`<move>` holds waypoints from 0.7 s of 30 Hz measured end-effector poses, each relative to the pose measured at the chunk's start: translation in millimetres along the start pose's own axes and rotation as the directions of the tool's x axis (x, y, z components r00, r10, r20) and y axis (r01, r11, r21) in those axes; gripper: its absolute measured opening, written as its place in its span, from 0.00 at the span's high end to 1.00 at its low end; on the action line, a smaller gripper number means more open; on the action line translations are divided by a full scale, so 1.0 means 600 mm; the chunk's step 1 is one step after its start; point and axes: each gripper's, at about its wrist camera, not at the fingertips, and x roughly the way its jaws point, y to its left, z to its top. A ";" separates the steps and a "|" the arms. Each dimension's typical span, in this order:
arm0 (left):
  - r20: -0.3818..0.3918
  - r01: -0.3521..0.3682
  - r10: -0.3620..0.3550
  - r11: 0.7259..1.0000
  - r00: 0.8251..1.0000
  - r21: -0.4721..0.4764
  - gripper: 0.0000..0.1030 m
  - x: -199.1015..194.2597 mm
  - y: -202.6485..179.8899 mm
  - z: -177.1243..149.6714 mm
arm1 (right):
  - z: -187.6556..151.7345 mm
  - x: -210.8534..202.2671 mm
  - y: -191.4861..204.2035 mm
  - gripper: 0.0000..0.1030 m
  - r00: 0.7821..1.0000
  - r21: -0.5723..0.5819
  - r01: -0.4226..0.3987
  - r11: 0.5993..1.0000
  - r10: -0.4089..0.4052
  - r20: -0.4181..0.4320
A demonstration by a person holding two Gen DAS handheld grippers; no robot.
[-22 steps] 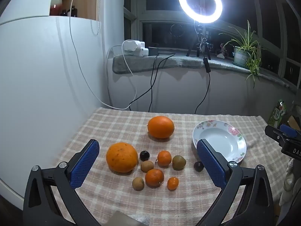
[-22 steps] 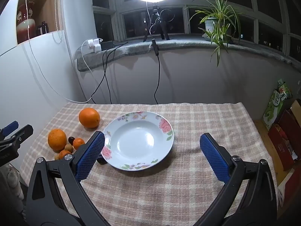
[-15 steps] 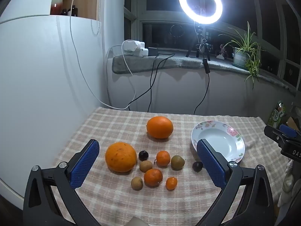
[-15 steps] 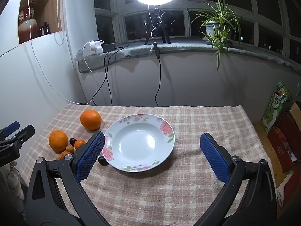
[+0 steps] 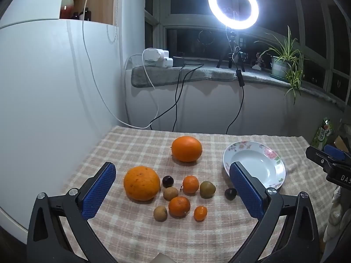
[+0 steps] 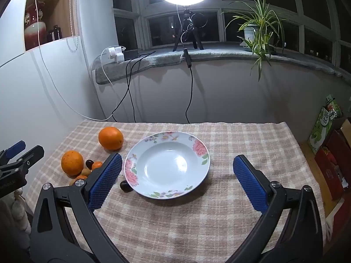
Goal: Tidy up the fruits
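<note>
I hold both grippers above the near edge of a table covered in a beige checked cloth (image 5: 136,144), pointing toward a grey stone windowsill (image 6: 219,53). My left gripper (image 5: 173,188) faces the fruit; my right gripper (image 6: 177,179) faces a white shallow plate with a flowered rim (image 6: 166,164), which has nothing in it.

On the sill stand a glowing white ring light (image 5: 233,5) and a potted spider plant (image 6: 256,28) (the windows behind are dark).

All the fruit lies on the cloth left of the plate: a smooth large orange (image 5: 186,149) farthest back, a rough large orange (image 5: 141,183) nearer, and beside it a cluster of small tangerines (image 5: 190,184), brownish round fruits (image 5: 207,189) and dark round fruits (image 5: 167,180). One dark fruit (image 6: 125,185) sits just beside the plate's left rim.

Both grippers' blue-padded jaws are spread wide, holding and touching nothing.
</note>
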 end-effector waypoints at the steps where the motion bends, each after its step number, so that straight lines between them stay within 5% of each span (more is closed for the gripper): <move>1: -0.001 0.000 0.000 1.000 1.000 0.000 0.00 0.001 0.000 0.000 | 0.005 0.003 -0.002 0.00 1.000 0.000 -0.001 1.000 0.001 0.000; 21: 0.026 -0.002 0.001 1.000 1.000 0.005 0.00 -0.023 -0.011 -0.008 | 0.015 -0.006 -0.012 0.00 0.999 -0.010 -0.009 1.000 0.009 0.032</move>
